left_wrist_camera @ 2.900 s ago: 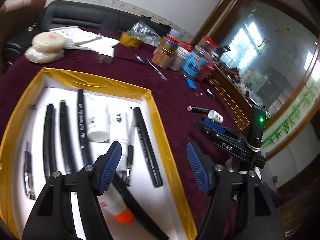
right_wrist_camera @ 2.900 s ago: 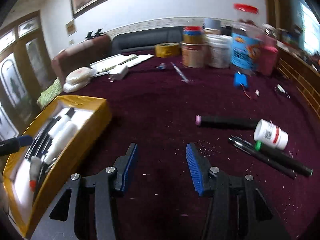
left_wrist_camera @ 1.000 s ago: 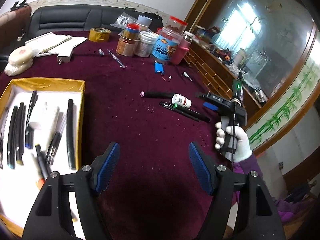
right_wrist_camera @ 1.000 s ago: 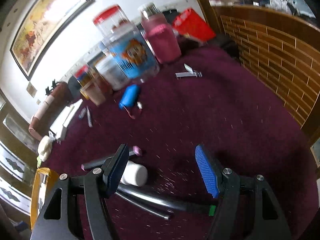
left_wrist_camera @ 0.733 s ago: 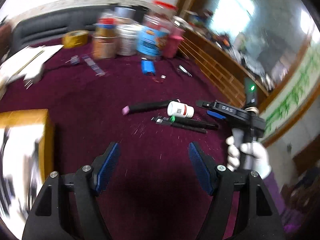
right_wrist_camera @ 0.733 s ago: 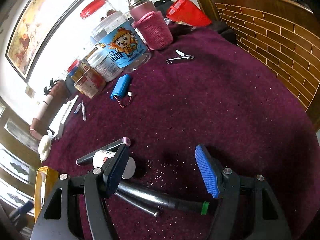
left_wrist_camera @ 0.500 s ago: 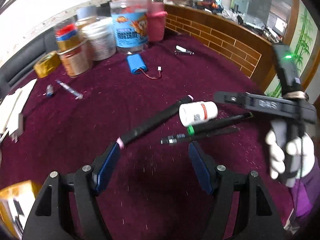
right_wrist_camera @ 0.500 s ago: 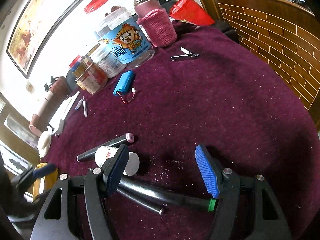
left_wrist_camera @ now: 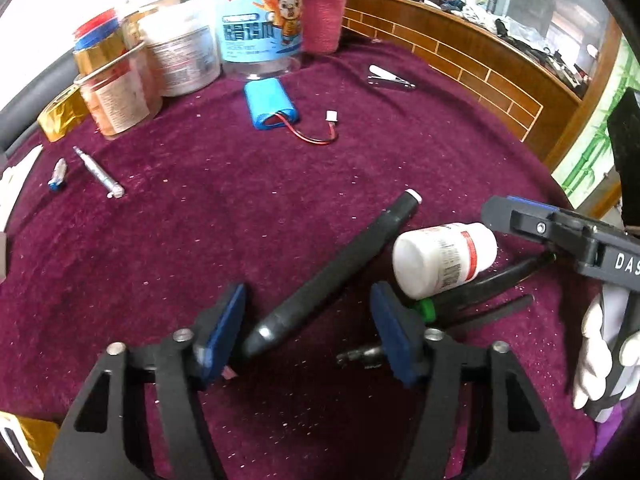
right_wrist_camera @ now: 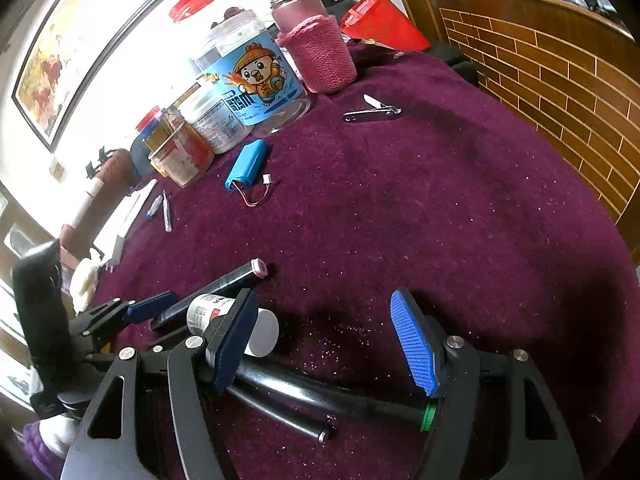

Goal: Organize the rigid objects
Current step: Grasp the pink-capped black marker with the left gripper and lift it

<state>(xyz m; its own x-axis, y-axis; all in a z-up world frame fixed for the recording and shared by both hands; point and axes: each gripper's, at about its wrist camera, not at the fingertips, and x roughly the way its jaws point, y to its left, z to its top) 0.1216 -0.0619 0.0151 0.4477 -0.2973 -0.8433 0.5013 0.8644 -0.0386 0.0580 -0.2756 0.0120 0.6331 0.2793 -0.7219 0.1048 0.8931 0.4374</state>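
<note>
Maroon cloth (left_wrist_camera: 200, 216): black marker (left_wrist_camera: 332, 276) between closing left gripper (left_wrist_camera: 308, 328) pads.

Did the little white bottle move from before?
No. The white bottle lies in the same spot beside the pink-tipped black pen, near the blue battery pack.

Matt black plastic marker (left_wrist_camera: 332, 272) between my closing blue ribbed pads (left_wrist_camera: 394, 330). Glossy white plastic bottle (left_wrist_camera: 444, 258). Fuzzy maroon table cloth (left_wrist_camera: 240, 216), lint-speckled. Shiny metal nail clipper (right_wrist_camera: 372, 113). Pink knitted sleeve (right_wrist_camera: 318, 54).
</note>
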